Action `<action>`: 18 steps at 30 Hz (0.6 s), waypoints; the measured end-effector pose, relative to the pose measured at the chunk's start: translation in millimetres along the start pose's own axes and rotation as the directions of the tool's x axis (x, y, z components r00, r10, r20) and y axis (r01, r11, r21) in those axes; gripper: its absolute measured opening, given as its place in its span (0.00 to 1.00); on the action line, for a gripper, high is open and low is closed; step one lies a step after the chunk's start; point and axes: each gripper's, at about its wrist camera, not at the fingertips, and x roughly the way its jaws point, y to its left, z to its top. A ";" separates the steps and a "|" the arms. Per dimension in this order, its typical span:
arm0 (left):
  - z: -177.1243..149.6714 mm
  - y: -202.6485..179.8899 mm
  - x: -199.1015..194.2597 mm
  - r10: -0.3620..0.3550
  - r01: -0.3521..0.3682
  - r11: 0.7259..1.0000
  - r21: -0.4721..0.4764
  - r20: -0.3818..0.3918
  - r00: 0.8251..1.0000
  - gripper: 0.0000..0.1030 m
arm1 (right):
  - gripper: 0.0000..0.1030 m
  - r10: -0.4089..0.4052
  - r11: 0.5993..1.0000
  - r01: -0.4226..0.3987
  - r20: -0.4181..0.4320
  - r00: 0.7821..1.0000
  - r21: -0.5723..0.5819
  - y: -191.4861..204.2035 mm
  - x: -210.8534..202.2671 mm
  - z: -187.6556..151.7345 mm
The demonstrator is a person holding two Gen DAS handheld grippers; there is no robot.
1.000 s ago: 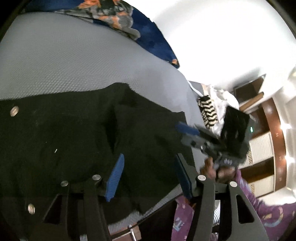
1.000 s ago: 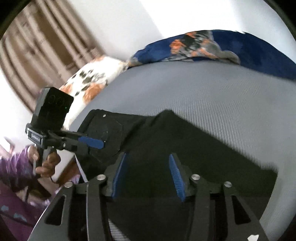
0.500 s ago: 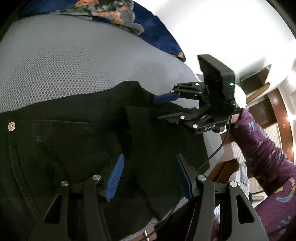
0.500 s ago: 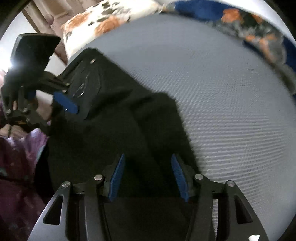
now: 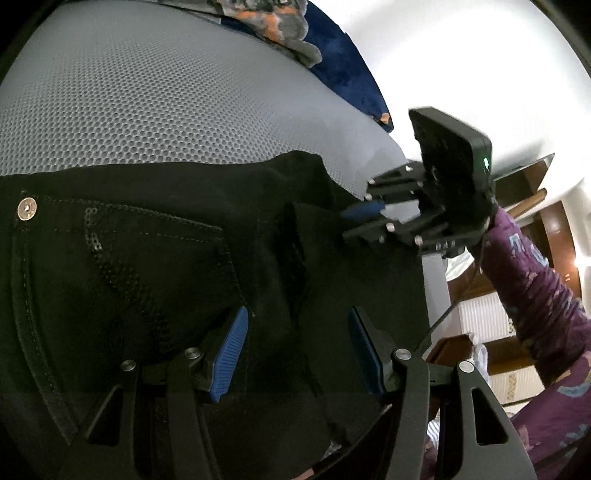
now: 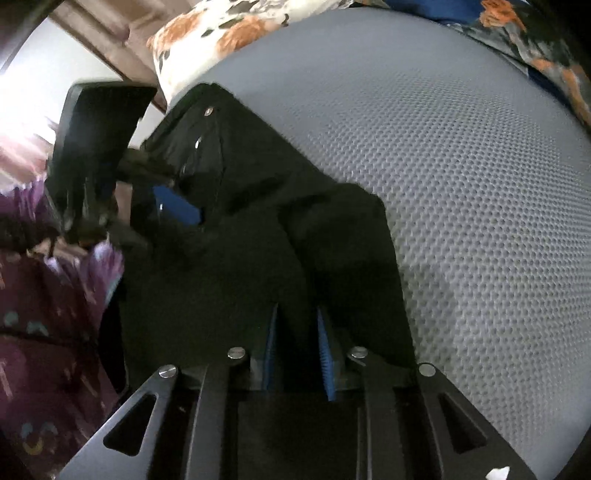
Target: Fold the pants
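Observation:
Black pants [image 5: 147,266] lie on a grey mesh mattress [image 5: 147,96], waist end with a metal button [image 5: 27,209] at the left. My left gripper [image 5: 295,343] is open, its blue pads low over the pants' seat. The right gripper [image 5: 364,210] shows at the pants' far edge in the left wrist view. In the right wrist view my right gripper [image 6: 297,345] is shut on a raised fold of the black pants [image 6: 332,236]. The left gripper [image 6: 177,206] shows there at the pants' waist end, blurred.
A blue and orange patterned blanket [image 5: 325,55] lies at the mattress's far end. A floral pillow [image 6: 229,29] sits beyond the waist end. The person's purple sleeve [image 5: 532,295] is at the right, with wooden furniture [image 5: 532,206] behind.
My right gripper has come down onto the pants' edge and shut on a fold of the cloth. My left gripper has moved lower over the seat and stays open.

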 end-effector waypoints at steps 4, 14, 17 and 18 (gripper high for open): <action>-4.1 -2.1 -1.1 0.003 -0.003 1.000 0.003 -0.004 1.000 0.58 | 0.23 -0.001 1.000 0.000 -0.021 1.000 -0.023 7.7 6.6 6.4; -9.6 -11.4 -1.0 0.049 -0.050 0.998 0.031 0.034 0.998 0.58 | 0.06 -0.145 0.988 0.148 0.089 0.985 -0.037 40.6 -10.9 -6.6; -13.4 -8.0 -3.5 0.058 -0.059 0.998 0.018 0.053 0.997 0.58 | 0.06 -0.165 0.985 0.171 0.124 0.978 -0.037 42.0 -16.6 -9.3; -13.9 -7.1 -3.9 0.054 -0.055 0.998 0.013 0.055 0.997 0.58 | 0.06 -0.163 0.985 0.169 0.135 0.977 -0.029 41.3 -17.9 -9.6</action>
